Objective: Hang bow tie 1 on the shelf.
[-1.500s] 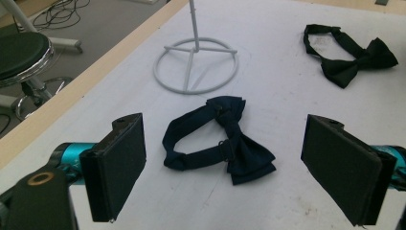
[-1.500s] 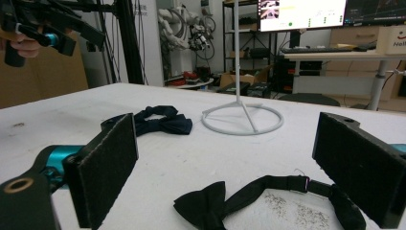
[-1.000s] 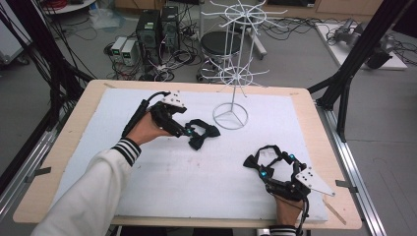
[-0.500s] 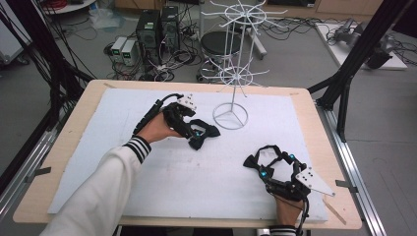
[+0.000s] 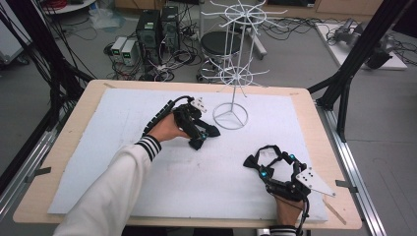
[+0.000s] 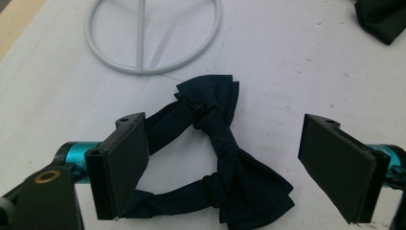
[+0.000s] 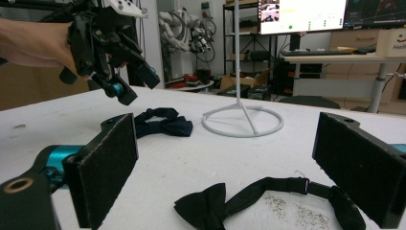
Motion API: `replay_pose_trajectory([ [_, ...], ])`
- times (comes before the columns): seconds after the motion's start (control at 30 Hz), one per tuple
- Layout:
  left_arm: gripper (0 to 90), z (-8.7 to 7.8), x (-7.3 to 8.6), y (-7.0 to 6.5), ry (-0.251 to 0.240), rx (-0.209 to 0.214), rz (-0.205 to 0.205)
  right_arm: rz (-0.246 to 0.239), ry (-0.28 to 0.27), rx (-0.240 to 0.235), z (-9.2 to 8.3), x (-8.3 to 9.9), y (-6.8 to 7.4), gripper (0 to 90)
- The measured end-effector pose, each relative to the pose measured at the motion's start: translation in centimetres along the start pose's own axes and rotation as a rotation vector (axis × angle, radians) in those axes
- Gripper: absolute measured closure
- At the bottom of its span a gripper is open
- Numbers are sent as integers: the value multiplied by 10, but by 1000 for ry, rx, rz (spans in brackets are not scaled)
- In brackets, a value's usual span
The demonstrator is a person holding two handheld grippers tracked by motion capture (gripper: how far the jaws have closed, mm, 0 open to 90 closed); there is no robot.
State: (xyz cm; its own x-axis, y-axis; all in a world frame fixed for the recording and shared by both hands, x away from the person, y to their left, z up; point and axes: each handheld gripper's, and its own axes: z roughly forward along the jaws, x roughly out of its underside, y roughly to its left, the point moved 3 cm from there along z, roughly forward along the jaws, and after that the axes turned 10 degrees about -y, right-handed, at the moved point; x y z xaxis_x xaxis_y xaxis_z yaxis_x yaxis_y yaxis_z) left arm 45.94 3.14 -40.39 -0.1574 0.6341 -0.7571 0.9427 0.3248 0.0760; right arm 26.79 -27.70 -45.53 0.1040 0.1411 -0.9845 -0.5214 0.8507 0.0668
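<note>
A navy bow tie (image 5: 212, 132) lies on the white mat near the foot of a white wire rack (image 5: 236, 76). My left gripper (image 5: 202, 135) hovers just above it, open; in the left gripper view the navy bow tie (image 6: 230, 163) with its strap loop lies between the two spread pads (image 6: 122, 167). A black bow tie (image 5: 252, 162) with a strap lies at the mat's front right. My right gripper (image 5: 268, 168) rests low behind it, open, and the black bow tie (image 7: 206, 208) stretches between its pads (image 7: 107, 165). The left gripper (image 7: 110, 43) shows raised over the navy bow tie (image 7: 165, 122).
The rack's ring base (image 6: 143, 72) sits just beyond the navy tie, and its ring base (image 7: 239, 134) and pole stand past the black tie. The white mat (image 5: 123, 123) covers a wooden table (image 5: 74, 128). Black frame posts (image 5: 344, 83) flank the table.
My left gripper has moved right, toward the rack, and now hangs over the navy bow tie. The right gripper and both ties have stayed where they were.
</note>
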Motion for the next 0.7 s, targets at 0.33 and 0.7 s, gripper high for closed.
replay_pose_trajectory([
  [0.33,216,19,5,0,74,-15,2,-6,2,1,0,0,0,75],
  [0.7,292,30,8,-2,123,-33,-14,-9,-1,0,0,0,0,75],
])
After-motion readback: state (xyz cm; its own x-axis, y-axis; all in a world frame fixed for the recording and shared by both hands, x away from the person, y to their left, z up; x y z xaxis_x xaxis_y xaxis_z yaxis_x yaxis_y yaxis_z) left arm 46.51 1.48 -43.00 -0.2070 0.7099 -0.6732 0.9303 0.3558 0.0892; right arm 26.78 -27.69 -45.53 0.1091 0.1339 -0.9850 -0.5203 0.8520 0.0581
